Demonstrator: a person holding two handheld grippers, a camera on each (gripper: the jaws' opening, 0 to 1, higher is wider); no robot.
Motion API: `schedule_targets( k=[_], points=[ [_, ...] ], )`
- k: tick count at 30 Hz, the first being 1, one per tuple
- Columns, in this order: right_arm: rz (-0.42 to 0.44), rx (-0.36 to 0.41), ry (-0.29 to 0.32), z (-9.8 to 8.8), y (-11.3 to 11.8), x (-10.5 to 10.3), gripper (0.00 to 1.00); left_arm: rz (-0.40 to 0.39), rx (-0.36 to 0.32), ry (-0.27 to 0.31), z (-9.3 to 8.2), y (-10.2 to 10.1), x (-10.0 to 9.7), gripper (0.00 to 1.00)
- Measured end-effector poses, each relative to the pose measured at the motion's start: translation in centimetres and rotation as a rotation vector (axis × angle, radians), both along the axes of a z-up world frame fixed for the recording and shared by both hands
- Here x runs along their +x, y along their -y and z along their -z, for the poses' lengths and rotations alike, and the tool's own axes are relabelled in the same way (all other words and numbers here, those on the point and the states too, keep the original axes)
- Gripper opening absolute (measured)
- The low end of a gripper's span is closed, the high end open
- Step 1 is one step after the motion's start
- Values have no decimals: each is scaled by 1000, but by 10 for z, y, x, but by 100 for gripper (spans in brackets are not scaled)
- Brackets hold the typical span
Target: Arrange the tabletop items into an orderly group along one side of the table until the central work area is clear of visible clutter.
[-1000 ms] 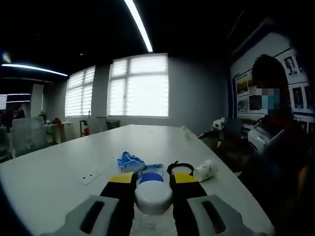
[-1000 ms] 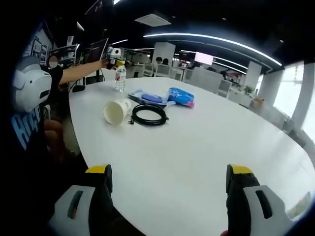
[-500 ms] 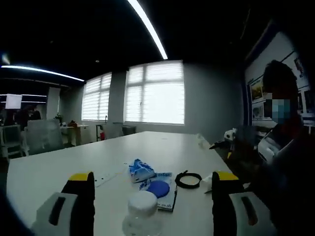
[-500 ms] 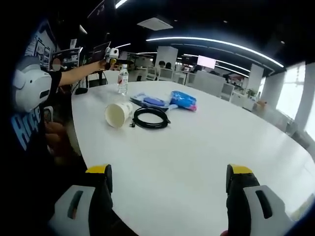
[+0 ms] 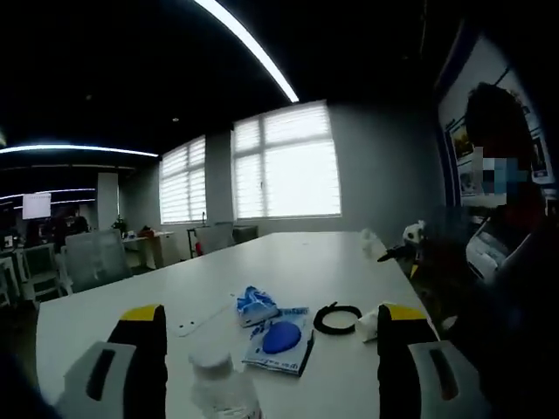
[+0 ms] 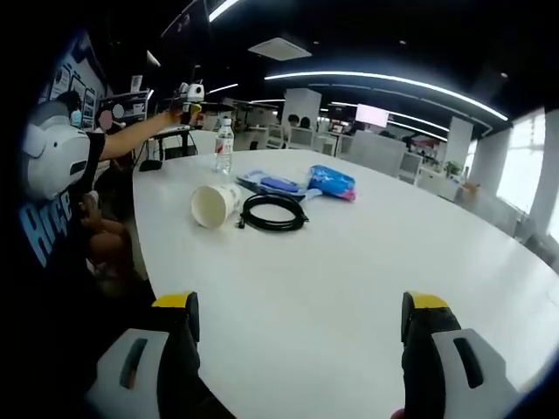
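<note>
At a white oval conference table [image 6: 349,288], a person works two handheld grippers to gather scattered items along one edge. The left gripper [image 5: 271,349] hangs with its jaws spread wide and empty just above a capped water bottle [image 5: 218,388] standing upright near the table's edge; in the right gripper view that bottle [image 6: 224,146] stands apart from the other clutter. Beyond it lie a flat packet with a blue disc [image 5: 281,340], a crumpled blue wrapper [image 5: 254,305], a coiled black cable [image 5: 337,318] and a tipped paper cup [image 6: 214,205], close together. The right gripper [image 6: 297,349] hovers over bare tabletop, jaws spread, holding nothing. The bottle appears placed; the next move likely calls for reaching another loose item, perhaps the cup, and closing squarely around it.
</note>
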State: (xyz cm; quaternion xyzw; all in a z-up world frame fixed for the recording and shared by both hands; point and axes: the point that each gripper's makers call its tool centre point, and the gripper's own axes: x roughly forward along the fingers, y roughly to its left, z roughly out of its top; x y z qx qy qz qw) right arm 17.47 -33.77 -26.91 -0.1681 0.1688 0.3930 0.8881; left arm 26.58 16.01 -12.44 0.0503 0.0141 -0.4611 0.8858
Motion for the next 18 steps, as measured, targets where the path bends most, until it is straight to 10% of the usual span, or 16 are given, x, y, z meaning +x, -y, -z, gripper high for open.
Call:
schedule_targets(
  k=[18],
  points=[
    [-58, 31, -10, 9, -16, 2, 92, -102, 76, 153, 9, 40, -52, 100]
  ],
)
